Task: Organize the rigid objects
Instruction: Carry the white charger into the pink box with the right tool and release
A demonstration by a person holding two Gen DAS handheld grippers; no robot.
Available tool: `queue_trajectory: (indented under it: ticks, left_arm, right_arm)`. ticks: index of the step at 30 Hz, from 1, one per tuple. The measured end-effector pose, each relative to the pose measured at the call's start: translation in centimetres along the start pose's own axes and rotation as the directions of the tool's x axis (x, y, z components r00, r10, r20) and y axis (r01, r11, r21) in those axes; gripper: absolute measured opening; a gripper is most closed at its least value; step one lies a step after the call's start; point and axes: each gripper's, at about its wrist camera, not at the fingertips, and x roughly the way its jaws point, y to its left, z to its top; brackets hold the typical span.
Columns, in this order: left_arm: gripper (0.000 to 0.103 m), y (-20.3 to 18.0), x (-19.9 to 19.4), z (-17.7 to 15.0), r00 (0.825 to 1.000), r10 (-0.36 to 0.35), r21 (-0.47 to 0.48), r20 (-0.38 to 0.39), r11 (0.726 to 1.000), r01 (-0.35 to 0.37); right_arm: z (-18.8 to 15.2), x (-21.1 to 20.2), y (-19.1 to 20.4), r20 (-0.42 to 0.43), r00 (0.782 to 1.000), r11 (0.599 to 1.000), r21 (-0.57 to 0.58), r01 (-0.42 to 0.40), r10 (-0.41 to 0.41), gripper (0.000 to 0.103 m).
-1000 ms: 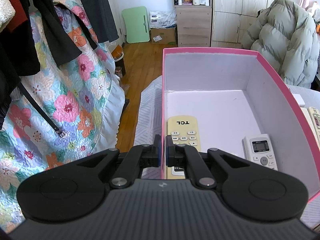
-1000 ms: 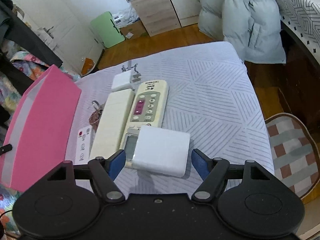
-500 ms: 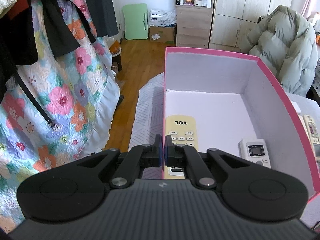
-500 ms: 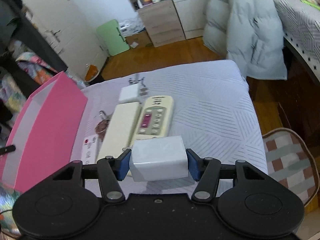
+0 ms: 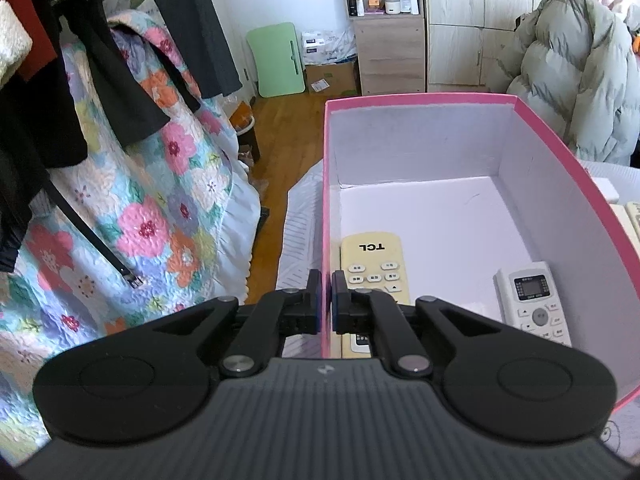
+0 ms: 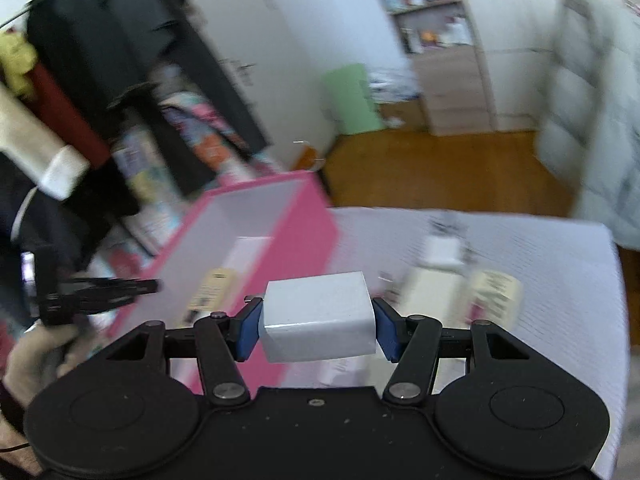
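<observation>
My left gripper (image 5: pixel 326 300) is shut on the left wall of the pink box (image 5: pixel 325 200). Inside the box lie a yellowish TCL remote (image 5: pixel 374 264) and a small white remote (image 5: pixel 534 300). My right gripper (image 6: pixel 316 330) is shut on a white rectangular block (image 6: pixel 318 316) and holds it in the air above the table, to the right of the pink box (image 6: pixel 308 224). The right wrist view is blurred by motion. The left gripper (image 6: pixel 100 290) shows there at the box's left.
On the white patterned tablecloth (image 6: pixel 560 272) to the right of the box lie blurred pale remotes (image 6: pixel 494 292) and a white adapter (image 6: pixel 442 250). A floral quilt (image 5: pixel 132 200) and dark clothes hang on the left. A grey puffer coat (image 5: pixel 580 80) sits at the far right.
My right gripper closed on the white block, lifted it off the table and swung left toward the pink box. My left gripper kept its hold on the box wall.
</observation>
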Motion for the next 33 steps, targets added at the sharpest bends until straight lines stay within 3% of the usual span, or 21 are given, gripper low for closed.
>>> queue_trajectory:
  ticks: [7, 12, 14, 17, 20, 25, 28, 30, 31, 33]
  left_arm:
    - [0.003, 0.8, -0.1, -0.1, 0.999, -0.041, -0.022, 0.008, 0.999, 0.041]
    - [0.002, 1.3, 0.0, -0.3, 0.998, -0.064, -0.042, 0.013, 0.997, 0.064]
    - [0.002, 1.3, 0.0, -0.2, 0.998, -0.065, -0.041, 0.012, 0.997, 0.066]
    - [0.002, 1.5, 0.1, -0.2, 0.997, -0.079, -0.05, 0.01, 0.996, 0.079]
    - [0.002, 1.7, 0.1, -0.3, 0.996, -0.086, -0.052, 0.015, 0.995, 0.086]
    - [0.002, 1.8, 0.3, -0.3, 0.995, -0.096, -0.054, 0.014, 0.994, 0.097]
    - [0.002, 1.8, 0.5, -0.4, 0.996, -0.093, -0.052, 0.012, 0.994, 0.094]
    - [0.002, 1.8, 0.7, -0.4, 0.995, -0.096, -0.056, 0.01, 0.994, 0.096]
    - [0.002, 1.7, 0.7, -0.5, 0.995, -0.095, -0.056, 0.011, 0.994, 0.096]
    - [0.002, 1.8, 0.6, -0.4, 0.995, -0.1, -0.058, 0.01, 0.993, 0.1]
  right_arm:
    - [3.1, 4.8, 7.4, -0.084, 0.985, 0.973, -0.165, -0.161, 0.149, 0.063]
    - [4.6, 12.2, 9.8, -0.245, 0.954, 0.975, -0.096, -0.201, 0.173, 0.063]
    - [5.1, 15.7, 10.0, -0.328, 0.928, 0.978, -0.044, -0.203, 0.178, 0.063]
    - [5.1, 19.6, 10.9, -0.414, 0.899, 0.982, -0.054, -0.182, 0.143, 0.063]
    - [4.4, 21.7, 11.6, -0.439, 0.897, 0.985, -0.125, -0.119, 0.053, 0.063]
    - [3.8, 23.5, 11.4, -0.456, 0.888, 0.989, -0.15, -0.007, -0.063, 0.063]
    - [3.8, 23.3, 11.6, -0.456, 0.886, 0.987, -0.157, 0.021, -0.091, 0.063]
    - [3.7, 23.8, 11.0, -0.497, 0.862, 0.991, -0.123, 0.043, -0.099, 0.064]
    - [3.6, 23.8, 10.5, -0.518, 0.852, 0.996, -0.085, 0.035, -0.075, 0.065]
    - [3.6, 23.2, 10.2, -0.517, 0.855, 0.998, -0.053, 0.018, -0.042, 0.065]
